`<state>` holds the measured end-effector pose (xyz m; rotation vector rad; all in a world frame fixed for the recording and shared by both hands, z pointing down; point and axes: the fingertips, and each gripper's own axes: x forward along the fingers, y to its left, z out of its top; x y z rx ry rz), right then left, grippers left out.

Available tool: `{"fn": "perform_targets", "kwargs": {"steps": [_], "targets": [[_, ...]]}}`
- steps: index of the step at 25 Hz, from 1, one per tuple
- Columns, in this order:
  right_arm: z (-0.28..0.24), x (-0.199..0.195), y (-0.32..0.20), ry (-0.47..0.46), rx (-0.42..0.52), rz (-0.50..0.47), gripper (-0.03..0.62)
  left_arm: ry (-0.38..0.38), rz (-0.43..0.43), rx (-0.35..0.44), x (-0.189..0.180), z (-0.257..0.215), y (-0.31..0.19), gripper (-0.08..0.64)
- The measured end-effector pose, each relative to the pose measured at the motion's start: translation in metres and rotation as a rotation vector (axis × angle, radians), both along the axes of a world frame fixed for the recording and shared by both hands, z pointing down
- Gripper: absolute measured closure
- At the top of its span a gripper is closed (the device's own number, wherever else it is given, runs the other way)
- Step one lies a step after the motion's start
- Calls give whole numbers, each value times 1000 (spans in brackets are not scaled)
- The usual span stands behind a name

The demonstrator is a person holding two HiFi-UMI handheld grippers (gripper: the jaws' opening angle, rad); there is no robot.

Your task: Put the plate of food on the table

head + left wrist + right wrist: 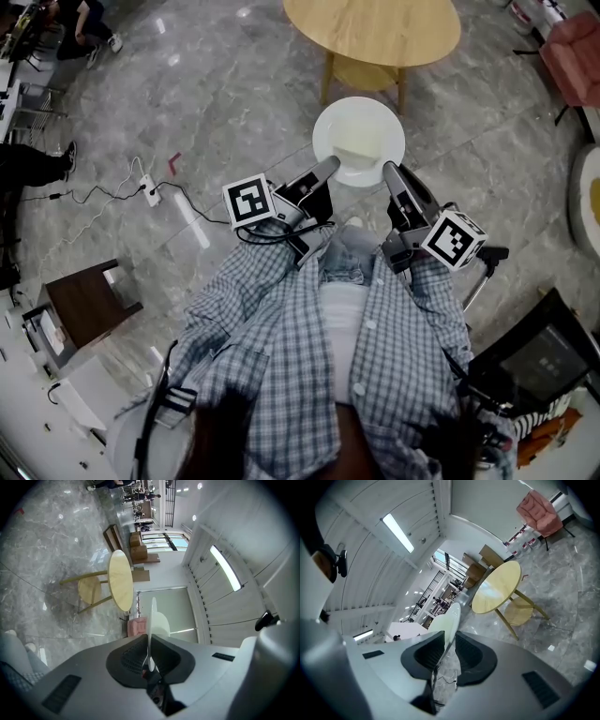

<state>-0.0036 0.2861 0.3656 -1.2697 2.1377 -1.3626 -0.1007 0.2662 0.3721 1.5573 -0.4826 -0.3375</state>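
A white plate is held in the air between two hand-held grippers, above a grey marble floor and just short of the near edge of a round wooden table. Nothing of the plate rests on the tabletop. What lies on the plate cannot be made out.

The left gripper is clamped on the plate's left rim. In the left gripper view, the plate is seen edge-on, and the dark pads of the gripper are closed together on its thin rim, with no gap visible on either side.

The right gripper is set at the plate's right rim, but its jaws are parted. In the right gripper view, the rim of the plate runs between the pads of the gripper. The rim lies close against the left-hand pad, and an open gap is seen beside the other pad, so the rim is not pinched there.

The table is seen ahead of both grippers. The grippers are carried by a person in a checked shirt, and a pink chair stands well apart from the table.
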Motion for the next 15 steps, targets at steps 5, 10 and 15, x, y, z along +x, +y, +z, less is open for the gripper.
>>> {"fn": "perform_targets", "kwargs": {"steps": [5, 10, 15], "targets": [[0, 2, 0, 44, 25, -15, 514, 19, -3, 5, 2, 4, 1, 541], [4, 4, -2, 37, 21, 1, 514, 15, -1, 32, 4, 2, -2, 541], [0, 4, -6, 57, 40, -10, 514, 23, -8, 24, 4, 4, -2, 541]]}}
